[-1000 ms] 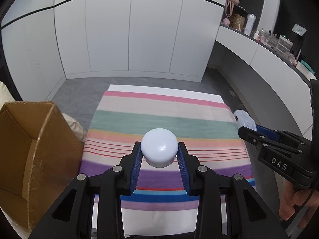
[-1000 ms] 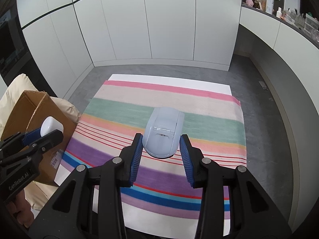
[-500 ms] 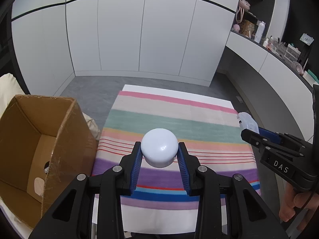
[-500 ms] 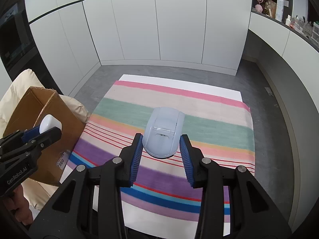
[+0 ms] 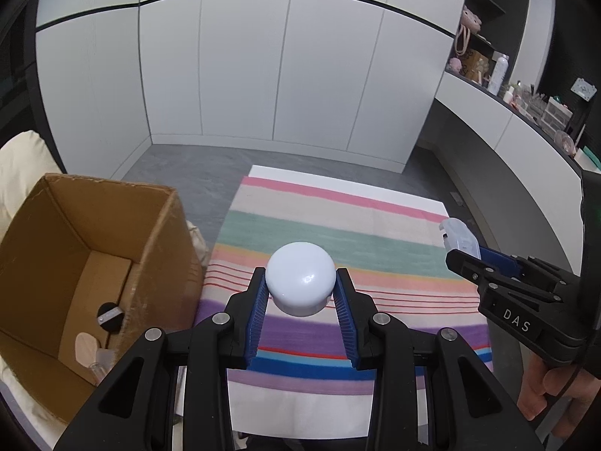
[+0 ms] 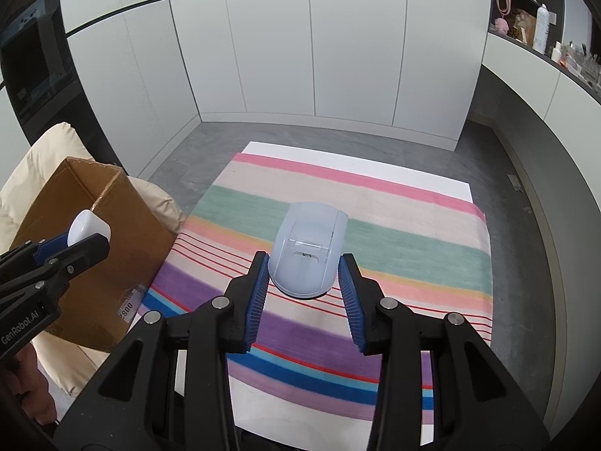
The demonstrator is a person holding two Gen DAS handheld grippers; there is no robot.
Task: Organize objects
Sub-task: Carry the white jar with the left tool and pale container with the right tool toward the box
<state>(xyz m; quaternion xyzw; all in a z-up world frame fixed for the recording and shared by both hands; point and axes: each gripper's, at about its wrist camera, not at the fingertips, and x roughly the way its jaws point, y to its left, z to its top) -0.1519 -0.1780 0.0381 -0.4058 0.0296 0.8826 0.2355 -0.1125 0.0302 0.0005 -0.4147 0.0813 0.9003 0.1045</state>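
Both grippers shifted toward cardboard box (image 5: 86, 263) since earlier frames; box interior now in view. Left gripper (image 5: 300, 297) pinches round white dome-shaped object (image 5: 300, 282), glossy, smooth plastic, held above striped cloth (image 5: 338, 233). Right gripper (image 6: 304, 282) pinches pale blue translucent plastic case (image 6: 310, 244), rounded front. Both carried clear of cloth, likely for drop into box. Box open-topped, corrugated, already holds black round piece (image 5: 109, 315) and other small items.

A pale round dome (image 5: 300, 279) and a pale translucent dispenser-like case (image 6: 308, 250) hang above the striped cloth (image 6: 394, 221).
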